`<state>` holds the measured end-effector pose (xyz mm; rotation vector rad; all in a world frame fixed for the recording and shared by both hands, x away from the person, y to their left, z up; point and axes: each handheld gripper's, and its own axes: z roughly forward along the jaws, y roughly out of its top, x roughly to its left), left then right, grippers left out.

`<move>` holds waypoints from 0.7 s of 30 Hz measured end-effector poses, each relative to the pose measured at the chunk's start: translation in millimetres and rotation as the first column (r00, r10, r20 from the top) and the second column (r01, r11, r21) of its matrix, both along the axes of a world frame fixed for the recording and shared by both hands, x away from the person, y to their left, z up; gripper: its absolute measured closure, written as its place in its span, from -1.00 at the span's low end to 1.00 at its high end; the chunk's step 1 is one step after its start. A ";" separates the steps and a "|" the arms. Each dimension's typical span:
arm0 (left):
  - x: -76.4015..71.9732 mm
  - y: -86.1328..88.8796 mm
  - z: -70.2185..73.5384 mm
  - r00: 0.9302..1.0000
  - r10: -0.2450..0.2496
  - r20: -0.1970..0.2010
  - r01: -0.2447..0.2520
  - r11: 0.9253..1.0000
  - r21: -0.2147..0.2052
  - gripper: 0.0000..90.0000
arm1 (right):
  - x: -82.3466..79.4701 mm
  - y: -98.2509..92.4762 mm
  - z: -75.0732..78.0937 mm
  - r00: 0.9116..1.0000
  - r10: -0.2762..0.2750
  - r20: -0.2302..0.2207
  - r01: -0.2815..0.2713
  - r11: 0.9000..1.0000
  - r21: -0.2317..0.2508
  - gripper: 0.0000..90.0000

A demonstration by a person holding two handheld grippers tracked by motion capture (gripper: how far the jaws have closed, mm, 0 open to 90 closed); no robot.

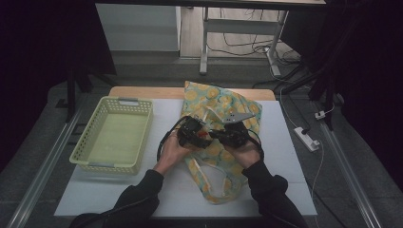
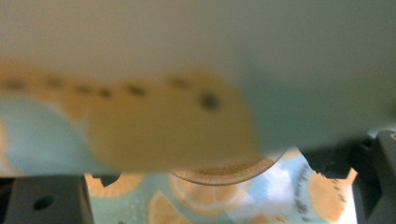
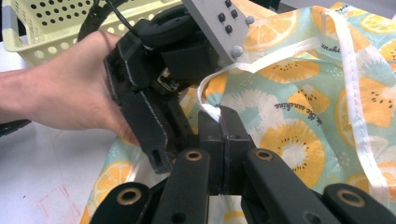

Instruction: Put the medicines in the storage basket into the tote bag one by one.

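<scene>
A mint-green cloth bag (image 1: pixel 223 102) printed with orange and kiwi slices lies on the white table (image 1: pixel 285 156). My right gripper (image 3: pixel 219 114) is shut on the bag's white strap (image 3: pixel 275 56), near the bag's middle in the high view (image 1: pixel 216 134). My left gripper (image 1: pixel 202 137) sits close beside it, held in a hand, and its black body (image 3: pixel 154 93) rests just left of the strap. In the left gripper view, its jaws (image 2: pixel 210 196) stand wide apart, with blurred bag fabric (image 2: pixel 163 126) hanging close in front of the camera.
A pale yellow perforated basket (image 1: pixel 114 137) stands on the table's left side. A wooden strip (image 1: pixel 142 91) runs along the far edge. On the floor to the right lie a power strip (image 1: pixel 306 138) and cables.
</scene>
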<state>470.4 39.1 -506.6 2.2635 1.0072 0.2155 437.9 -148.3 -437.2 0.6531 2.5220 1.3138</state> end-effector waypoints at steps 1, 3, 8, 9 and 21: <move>1.2 -0.3 -1.4 1.000 0.002 0.002 -0.002 1.000 0.000 -0.54 | 0.3 0.0 -0.6 1.000 -0.002 -0.001 0.002 1.000 -0.002 0.99; 3.0 -1.2 -3.5 1.000 0.001 0.008 -0.001 1.000 0.002 -0.54 | 0.8 0.2 -1.4 1.000 -0.006 -0.005 0.006 1.000 -0.008 0.99; 3.3 0.9 -6.2 1.000 -0.019 0.021 0.019 0.999 -0.039 -0.56 | 2.2 -0.6 -2.8 1.000 -0.012 -0.010 0.012 1.000 -0.011 0.99; 2.7 1.5 -5.6 1.000 -0.018 0.021 0.019 0.999 -0.045 -0.58 | 2.6 -1.0 -2.8 1.000 -0.014 -0.010 0.014 1.000 -0.010 0.99; -18.1 9.6 11.0 0.995 -0.097 0.020 0.098 0.993 -0.064 -0.85 | 2.6 -2.3 -1.6 1.000 -0.017 -0.008 0.017 1.000 -0.004 0.99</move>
